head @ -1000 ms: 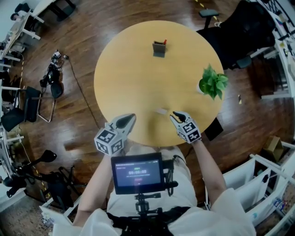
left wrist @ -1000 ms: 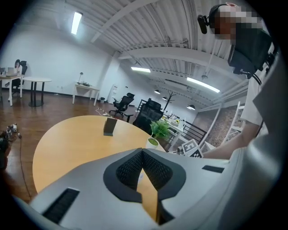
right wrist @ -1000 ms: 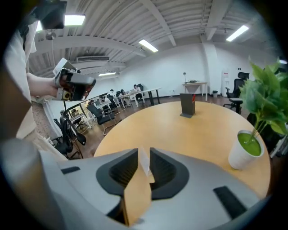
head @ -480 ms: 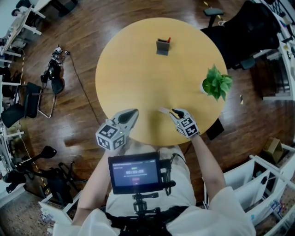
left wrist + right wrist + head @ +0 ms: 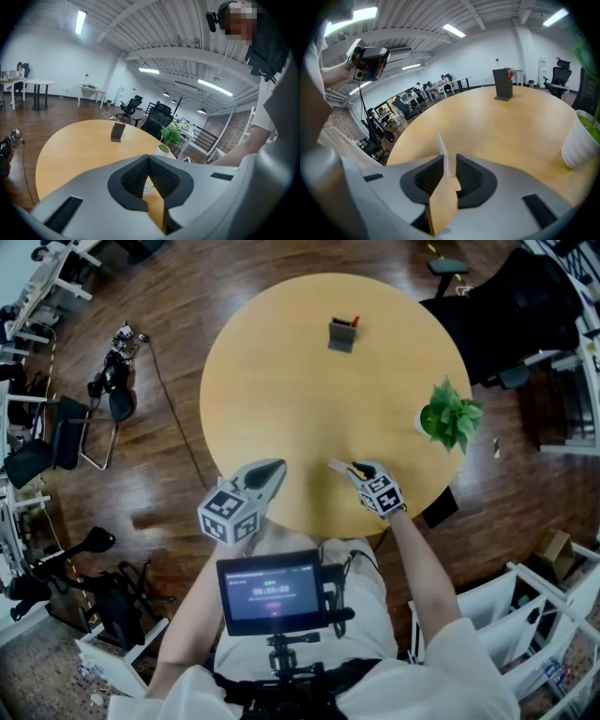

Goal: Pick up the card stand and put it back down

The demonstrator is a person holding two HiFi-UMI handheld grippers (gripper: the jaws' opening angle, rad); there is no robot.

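Observation:
A small white card stand (image 5: 335, 465) is near the round table's (image 5: 281, 390) front edge, caught between the jaws of my right gripper (image 5: 353, 468). In the right gripper view its thin white sheet (image 5: 442, 149) stands up, slightly tilted, between the two pads of my right gripper (image 5: 446, 161), which is shut on it. My left gripper (image 5: 272, 469) hovers over the front edge to the left, its jaw tips together and nothing between them; the left gripper view shows that gripper (image 5: 148, 158) the same way. A dark grey upright holder (image 5: 343, 335) with something red in it stands at the far side.
A potted green plant (image 5: 450, 416) in a white pot (image 5: 581, 140) stands at the table's right edge. Office chairs (image 5: 511, 306) sit beyond the table. A monitor (image 5: 272, 592) is mounted at the person's chest. Cables and gear (image 5: 111, 381) lie on the floor to the left.
My right gripper has moved left to the white card stand, which lay apart from it before and now sits between its jaws. The left gripper has barely moved.

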